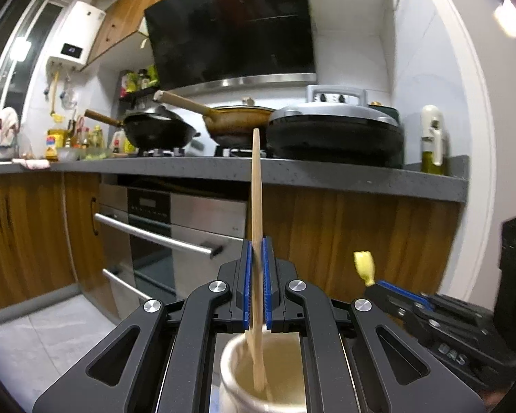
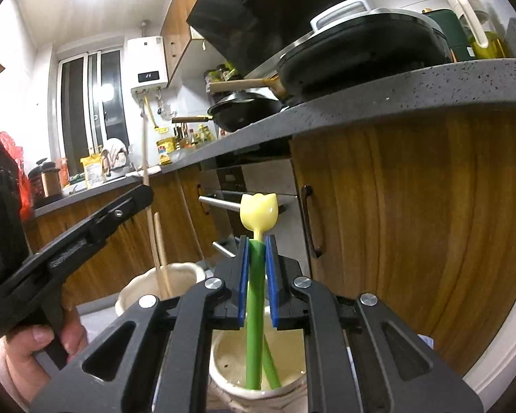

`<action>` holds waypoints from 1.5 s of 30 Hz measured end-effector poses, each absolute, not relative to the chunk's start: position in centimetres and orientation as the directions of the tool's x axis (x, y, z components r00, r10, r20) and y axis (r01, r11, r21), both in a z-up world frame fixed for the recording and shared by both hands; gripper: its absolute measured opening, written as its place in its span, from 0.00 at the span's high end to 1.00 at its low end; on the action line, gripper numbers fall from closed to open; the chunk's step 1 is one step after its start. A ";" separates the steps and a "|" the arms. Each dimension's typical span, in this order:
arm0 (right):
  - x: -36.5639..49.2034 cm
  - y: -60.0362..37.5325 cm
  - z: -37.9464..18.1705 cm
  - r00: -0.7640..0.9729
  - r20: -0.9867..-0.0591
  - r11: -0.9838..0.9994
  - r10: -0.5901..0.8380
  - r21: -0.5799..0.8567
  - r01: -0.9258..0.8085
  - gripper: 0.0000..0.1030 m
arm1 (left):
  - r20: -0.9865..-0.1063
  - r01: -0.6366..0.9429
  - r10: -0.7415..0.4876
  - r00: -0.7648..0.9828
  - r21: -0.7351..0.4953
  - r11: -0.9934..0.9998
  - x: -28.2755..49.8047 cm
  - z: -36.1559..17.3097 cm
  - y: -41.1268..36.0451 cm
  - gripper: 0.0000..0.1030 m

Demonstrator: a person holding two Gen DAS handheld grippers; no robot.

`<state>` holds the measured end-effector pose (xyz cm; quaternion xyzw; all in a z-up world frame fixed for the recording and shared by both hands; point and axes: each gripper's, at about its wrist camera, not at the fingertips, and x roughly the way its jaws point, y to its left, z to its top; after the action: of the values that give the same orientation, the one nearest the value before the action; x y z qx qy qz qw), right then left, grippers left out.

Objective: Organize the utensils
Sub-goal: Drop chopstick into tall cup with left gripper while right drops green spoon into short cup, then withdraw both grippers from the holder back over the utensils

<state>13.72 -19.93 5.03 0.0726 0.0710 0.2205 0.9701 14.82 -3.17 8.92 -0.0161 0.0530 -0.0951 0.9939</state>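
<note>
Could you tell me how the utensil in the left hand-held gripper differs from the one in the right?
The left hand-held gripper holds a plain wooden chopstick, thin and straight; the right hand-held gripper holds a green-stemmed utensil topped by a yellow tulip-shaped head. Both stand roughly upright between blue pads, lower ends inside cream ceramic holders.

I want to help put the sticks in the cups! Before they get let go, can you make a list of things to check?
1. Left gripper pinches the wooden chopstick: ok.
2. Chopstick's bottom end is inside the left cream cup: ok.
3. Right gripper pinches the tulip spoon by its green stem: ok.
4. Stem's bottom end is inside the right cream cup: ok.
5. Either stick touches the cup bottom: cannot tell.
6. Cups stand steady on something: cannot tell, their bases are hidden.
</note>
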 end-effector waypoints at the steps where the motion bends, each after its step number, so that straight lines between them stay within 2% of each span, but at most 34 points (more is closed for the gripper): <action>1: 13.6 -19.8 4.9 0.892 -0.113 0.893 0.438 0.170 -0.417 0.91 | -0.117 0.200 -0.204 0.972 -0.041 0.979 14.3 8.8 -3.1 0.93; 6: 12.9 -19.7 3.9 0.890 -0.192 0.908 0.414 0.152 -0.390 0.91 | -0.174 0.212 -0.207 0.963 0.006 0.977 12.4 7.7 -3.4 0.93; 17: 12.1 -20.7 2.7 0.893 -0.243 0.924 0.378 0.152 -0.350 0.90 | -0.210 0.235 -0.220 0.953 0.048 0.971 11.9 6.6 -4.3 0.93; 19: 11.9 -20.8 2.8 0.894 -0.238 0.923 0.380 0.157 -0.351 0.89 | -0.215 0.230 -0.214 0.953 0.050 0.972 11.9 6.6 -4.3 0.87; 20: 12.0 -20.8 2.9 0.895 -0.236 0.924 0.379 0.156 -0.350 0.86 | -0.211 0.227 -0.212 0.954 0.050 0.973 11.8 6.6 -4.3 0.81; 22: 11.7 -21.0 2.9 0.896 -0.231 0.923 0.379 0.162 -0.348 0.69 | -0.199 0.217 -0.203 0.959 0.049 0.975 11.5 6.9 -4.4 0.77; 24: 11.5 -21.2 3.1 0.900 -0.225 0.925 0.374 0.168 -0.342 0.62 | -0.187 0.208 -0.197 0.962 0.044 0.977 11.0 7.0 -4.3 0.69; 26: 11.0 -21.5 3.3 0.904 -0.218 0.926 0.368 0.173 -0.336 0.52 | -0.185 0.209 -0.200 0.962 0.034 0.977 10.4 7.0 -4.2 0.66; 28: 10.2 -21.7 3.4 0.910 -0.208 0.929 0.358 0.172 -0.327 0.38 | -0.189 0.200 -0.191 0.963 0.028 0.979 9.8 6.9 -4.0 0.53; 29: 9.9 -21.8 3.4 0.911 -0.206 0.930 0.357 0.172 -0.325 0.36 | -0.191 0.191 -0.182 0.965 0.027 0.981 9.4 6.8 -3.9 0.39; 30: 9.5 -21.8 3.4 0.913 -0.205 0.931 0.353 0.173 -0.321 0.29 | -0.191 0.183 -0.175 0.966 0.027 0.983 9.1 6.7 -3.8 0.23; 31: 9.0 -22.0 3.3 0.913 -0.203 0.930 0.353 0.180 -0.320 0.21 | -0.190 0.171 -0.163 0.968 0.027 0.985 8.7 6.6 -3.7 0.18; 32: 8.6 -22.1 3.2 0.913 -0.200 0.928 0.356 0.190 -0.321 0.18 | -0.188 0.157 -0.148 0.971 0.030 0.987 8.3 6.5 -3.5 0.13; 34: 7.8 -22.2 3.0 0.914 -0.192 0.926 0.358 0.197 -0.321 0.07 | -0.193 0.131 -0.120 0.974 0.042 0.991 7.5 6.3 -3.2 0.11; 38: 6.2 -22.0 2.9 0.918 -0.174 0.928 0.356 0.181 -0.325 0.05 | -0.195 0.085 -0.075 0.978 0.044 0.995 6.0 5.7 -2.5 0.07; 45: 4.2 -20.9 2.0 0.921 -0.181 0.936 0.344 0.140 -0.322 0.05 | -0.234 0.032 -0.024 0.972 0.027 0.999 4.4 4.2 -0.7 0.06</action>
<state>4.21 -20.86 2.03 0.0536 0.1019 0.1702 0.9787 4.39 -0.70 4.21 0.0152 0.1177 -0.0141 0.9928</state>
